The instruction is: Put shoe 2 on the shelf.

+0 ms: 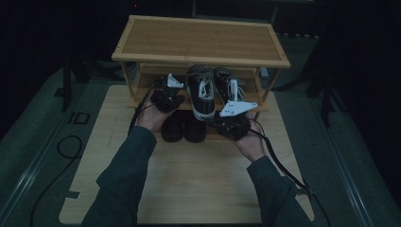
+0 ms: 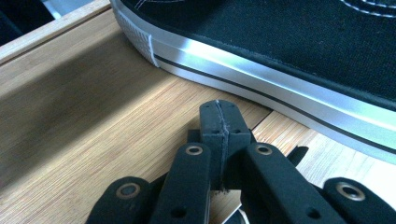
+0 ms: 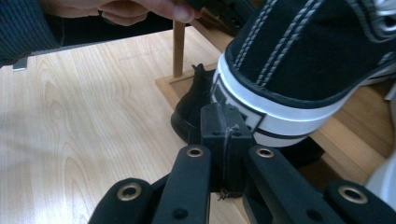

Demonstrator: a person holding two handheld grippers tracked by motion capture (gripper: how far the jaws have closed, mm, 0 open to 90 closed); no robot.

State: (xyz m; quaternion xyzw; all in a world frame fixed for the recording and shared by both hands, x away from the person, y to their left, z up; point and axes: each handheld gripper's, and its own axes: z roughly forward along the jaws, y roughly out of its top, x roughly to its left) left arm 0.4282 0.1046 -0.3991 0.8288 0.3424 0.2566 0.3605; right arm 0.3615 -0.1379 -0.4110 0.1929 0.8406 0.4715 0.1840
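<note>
A pair of black canvas sneakers with white soles lies on the middle shelf of a wooden shoe rack. My left gripper is shut and empty, low over the shelf board, just beside the left sneaker's white sole. My right gripper is also shut and empty. Its tips sit right at the heel of a sneaker that overhangs the shelf edge. I cannot tell whether they touch it.
A pair of plain black shoes stands on the rack's bottom level, under the sneakers; one shows behind my right gripper. The rack rests on a light wooden table. A thin rack post rises near the person's left hand.
</note>
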